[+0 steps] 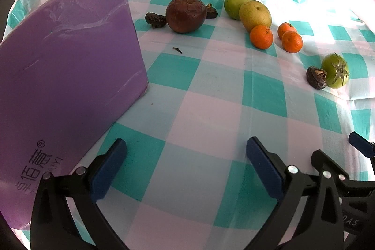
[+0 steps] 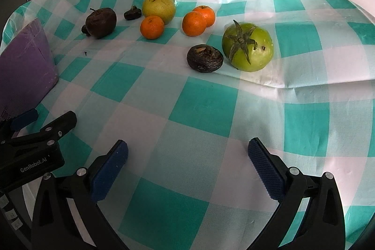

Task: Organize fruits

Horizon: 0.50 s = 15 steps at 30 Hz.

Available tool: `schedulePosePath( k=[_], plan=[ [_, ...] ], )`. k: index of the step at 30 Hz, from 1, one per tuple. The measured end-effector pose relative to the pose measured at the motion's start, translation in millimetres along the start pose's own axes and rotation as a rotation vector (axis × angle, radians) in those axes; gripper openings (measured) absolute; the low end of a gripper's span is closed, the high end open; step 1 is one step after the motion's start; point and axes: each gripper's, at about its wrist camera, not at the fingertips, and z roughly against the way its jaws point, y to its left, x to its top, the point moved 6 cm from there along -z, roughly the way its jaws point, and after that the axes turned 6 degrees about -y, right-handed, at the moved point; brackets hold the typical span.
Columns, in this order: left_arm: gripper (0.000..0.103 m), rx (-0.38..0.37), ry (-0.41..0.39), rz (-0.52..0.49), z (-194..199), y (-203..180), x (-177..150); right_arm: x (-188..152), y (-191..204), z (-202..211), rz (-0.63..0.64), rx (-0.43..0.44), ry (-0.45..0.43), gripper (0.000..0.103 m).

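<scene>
Left gripper [image 1: 186, 161] is seen spread wide, nothing between the blue pads, held low over the checked tablecloth [image 1: 211, 109] at the near edge. Right gripper [image 2: 187, 163] is likewise released and empty, just beside the left one at the near edge; a finger of each shows in the other's view.

A purple box [image 1: 65, 67] is seen standing at the left edge, touching nothing but the cloth.

Fruit is found toward the far side of the surface. A shrivelled dark apple [image 1: 186, 14] sits near the middle of the far side, with a small dark dried piece [image 1: 155, 20] at its left and another dark piece [image 1: 211, 11] at its right; contact cannot be told. Further right, a yellow pear [image 1: 255, 14] is pressed against a green fruit [image 1: 234, 5] behind it. One mandarin [image 1: 261, 36] lies just in front of the pear; two more mandarins [image 1: 291, 41] are touching each other nearby.

Toward the right edge, a green tomato [image 2: 248, 47] with a dry calyx is seen, a wrinkled dark fruit [image 2: 205, 58] just beside it on the left. A small dark stem fragment [image 1: 177, 50] lies alone mid-cloth.
</scene>
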Motion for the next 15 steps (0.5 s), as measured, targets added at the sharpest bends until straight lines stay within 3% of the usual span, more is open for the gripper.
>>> schedulePosePath(
  k=[15],
  plan=[
    [0.102, 0.002, -0.001, 0.001, 0.3, -0.7, -0.2, 0.6, 0.2, -0.7, -0.003, 0.003, 0.006, 0.099]
  ],
)
